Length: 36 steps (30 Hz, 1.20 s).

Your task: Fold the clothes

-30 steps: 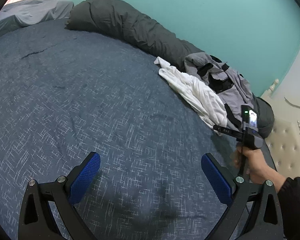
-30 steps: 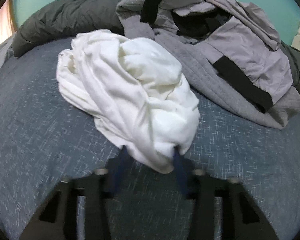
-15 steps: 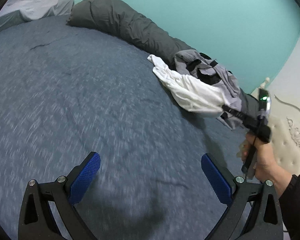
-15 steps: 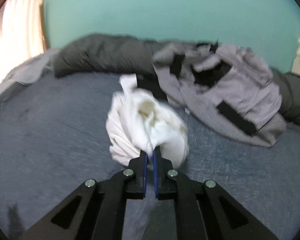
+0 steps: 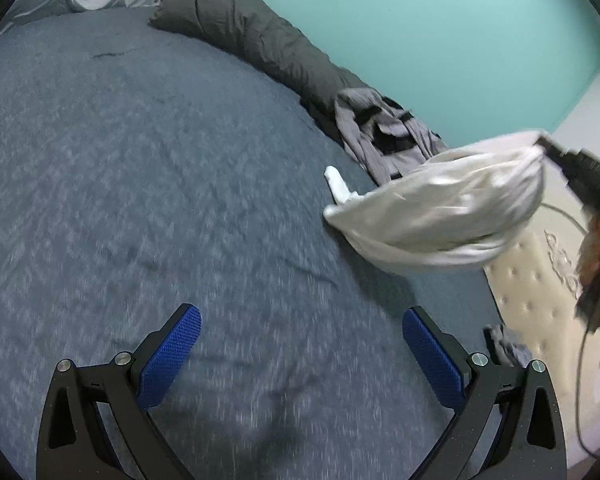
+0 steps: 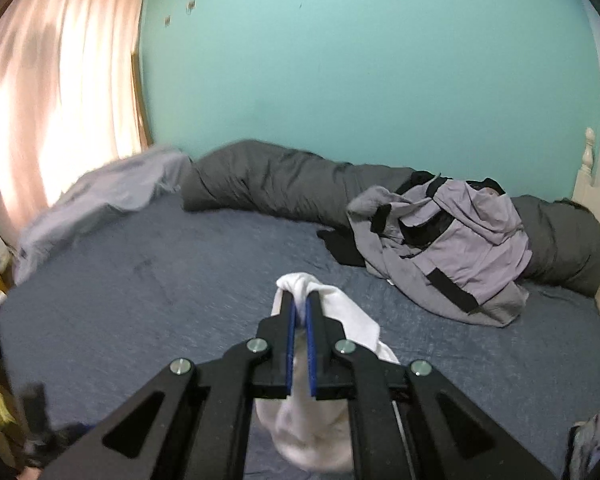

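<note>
A white garment (image 5: 440, 208) hangs bunched in the air at the right of the left wrist view, its lower end trailing on the blue bedspread (image 5: 140, 180). My right gripper (image 6: 299, 300) is shut on a fold of this white garment (image 6: 340, 320), which droops below the fingers. That right gripper (image 5: 572, 164) shows at the far right of the left wrist view, held by a hand. My left gripper (image 5: 300, 356) stands open low over the bedspread, nothing between its blue pads (image 5: 172, 356).
A grey and black jacket (image 6: 452, 248) lies crumpled at the back right of the bed, against a dark grey rolled duvet (image 6: 280, 184) along the teal wall. A cream tufted headboard (image 5: 540, 300) borders the right. A lit curtain (image 6: 52, 80) hangs at left.
The right gripper closed on the white garment and lifted it off the bed, up and toward the near side. The left gripper stayed open, shifting slightly.
</note>
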{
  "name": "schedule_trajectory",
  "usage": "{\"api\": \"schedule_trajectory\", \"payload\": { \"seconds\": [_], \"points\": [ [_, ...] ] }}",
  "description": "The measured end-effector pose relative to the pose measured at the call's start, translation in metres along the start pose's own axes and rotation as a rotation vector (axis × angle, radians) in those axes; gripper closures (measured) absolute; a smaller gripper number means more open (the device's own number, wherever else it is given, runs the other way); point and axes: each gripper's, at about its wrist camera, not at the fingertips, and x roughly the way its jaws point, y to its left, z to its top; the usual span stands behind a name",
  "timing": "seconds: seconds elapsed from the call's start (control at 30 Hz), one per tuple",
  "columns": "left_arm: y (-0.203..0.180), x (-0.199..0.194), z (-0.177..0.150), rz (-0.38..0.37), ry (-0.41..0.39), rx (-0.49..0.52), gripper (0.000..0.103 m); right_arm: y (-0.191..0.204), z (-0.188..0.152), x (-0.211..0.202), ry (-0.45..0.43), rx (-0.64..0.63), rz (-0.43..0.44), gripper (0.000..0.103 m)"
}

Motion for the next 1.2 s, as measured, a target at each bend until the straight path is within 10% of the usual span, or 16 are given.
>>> {"api": "schedule_trajectory", "payload": {
  "seconds": [0.43,0.57,1.2],
  "points": [
    [0.002,0.013,-0.023,0.021,0.021,0.051,0.0,-0.076,-0.181,0.048,0.412,0.274,-0.332,0.09],
    [0.007,0.029,-0.023,0.02,0.046,0.047,0.0,-0.105,-0.208,0.016,0.314,0.41,-0.319,0.052],
    [0.003,0.036,-0.024,0.054,0.056,0.126,0.0,-0.002,-0.24,0.051,0.404,0.231,-0.066,0.035]
  ]
}}
